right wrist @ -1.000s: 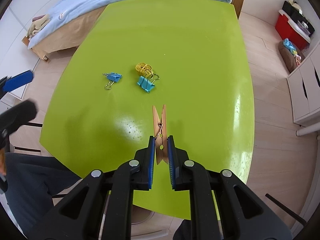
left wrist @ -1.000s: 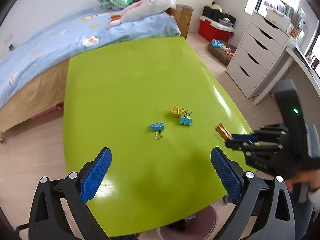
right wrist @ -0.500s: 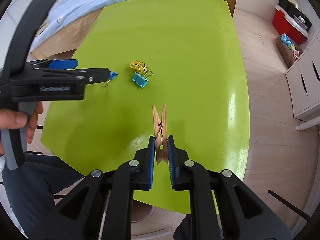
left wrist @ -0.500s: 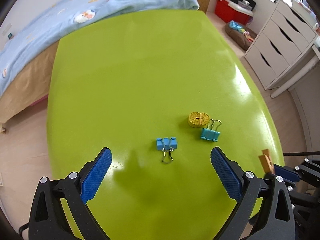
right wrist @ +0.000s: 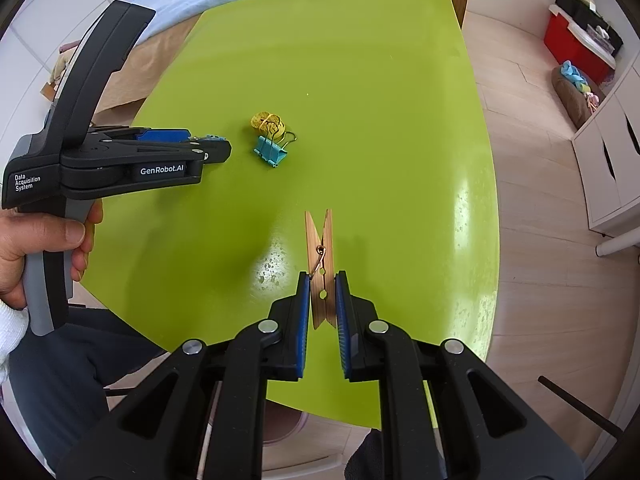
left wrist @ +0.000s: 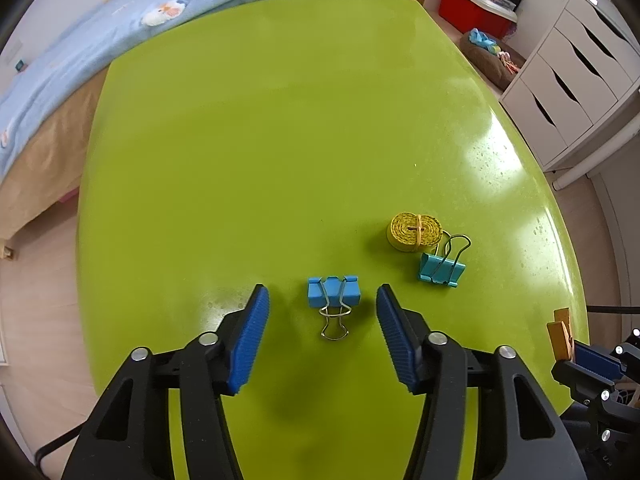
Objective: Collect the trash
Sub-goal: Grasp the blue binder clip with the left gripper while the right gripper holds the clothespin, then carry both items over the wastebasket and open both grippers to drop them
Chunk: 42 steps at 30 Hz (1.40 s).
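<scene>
A blue binder clip point(left wrist: 334, 292) lies on the green table point(left wrist: 280, 140), between the open fingers of my left gripper point(left wrist: 322, 300), which is low over it without touching. A teal binder clip point(left wrist: 441, 270) and a rolled yellow tape measure point(left wrist: 414, 230) lie to its right; both show in the right wrist view, the clip point(right wrist: 271, 151) and the roll point(right wrist: 267, 122). My right gripper point(right wrist: 322, 284) is shut on a wooden clothespin point(right wrist: 320, 264), held above the table's near edge. The clothespin point(left wrist: 560, 336) also shows in the left wrist view.
A bed with a blue blanket point(left wrist: 160, 12) borders the table's far side. A white drawer unit point(left wrist: 572, 80), a red box point(left wrist: 476, 12) and a brown floor cushion point(left wrist: 490, 60) stand to the right. My left gripper's body point(right wrist: 120, 160) hangs over the table's left part.
My left gripper has moved forward and down over the blue binder clip, and its fingers have narrowed around it. My right gripper has kept its hold on the clothespin, nearly still.
</scene>
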Motion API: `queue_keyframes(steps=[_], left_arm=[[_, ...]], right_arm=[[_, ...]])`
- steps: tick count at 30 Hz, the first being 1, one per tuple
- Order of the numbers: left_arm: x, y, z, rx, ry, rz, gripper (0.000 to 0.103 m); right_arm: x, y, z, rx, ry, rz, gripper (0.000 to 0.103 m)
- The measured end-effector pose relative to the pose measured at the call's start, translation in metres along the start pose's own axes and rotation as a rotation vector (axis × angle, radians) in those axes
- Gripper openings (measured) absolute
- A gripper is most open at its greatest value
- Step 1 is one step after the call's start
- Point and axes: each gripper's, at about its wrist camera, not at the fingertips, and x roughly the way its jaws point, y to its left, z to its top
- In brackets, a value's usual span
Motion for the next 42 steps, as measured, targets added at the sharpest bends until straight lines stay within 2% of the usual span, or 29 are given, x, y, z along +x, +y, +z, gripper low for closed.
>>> queue_keyframes(steps=[5, 7, 8, 19, 22, 32, 42], left_arm=[[0.001, 0.0, 0.0, 0.007, -0.003, 0.016, 0.043], [0.001, 0.002, 0.001, 0.007, -0.005, 0.017, 0.035], [0.0, 0.002, 0.001, 0.009, -0.006, 0.016, 0.025], [-0.032, -0.002, -0.016, 0.075, -0.057, -0.012, 0.024], [-0.049, -0.005, -0.029, 0.107, -0.081, -0.009, 0.024], [-0.107, 0.003, -0.078, 0.123, -0.173, -0.013, 0.024], [-0.141, 0.004, -0.139, 0.105, -0.217, -0.041, 0.024]], right_arm=[[0.0, 0.0, 0.0, 0.0, -0.001, 0.001, 0.012], [0.001, 0.002, 0.0, -0.001, -0.003, 0.003, 0.012], [0.002, 0.001, -0.001, -0.001, -0.003, 0.004, 0.012], [-0.004, 0.007, -0.005, -0.008, -0.031, 0.005, 0.012], [-0.011, 0.014, -0.006, -0.021, -0.048, 0.009, 0.012], [-0.046, 0.038, -0.019, -0.071, -0.128, 0.012, 0.012], [-0.079, 0.068, -0.063, -0.137, -0.179, 0.027, 0.012]])
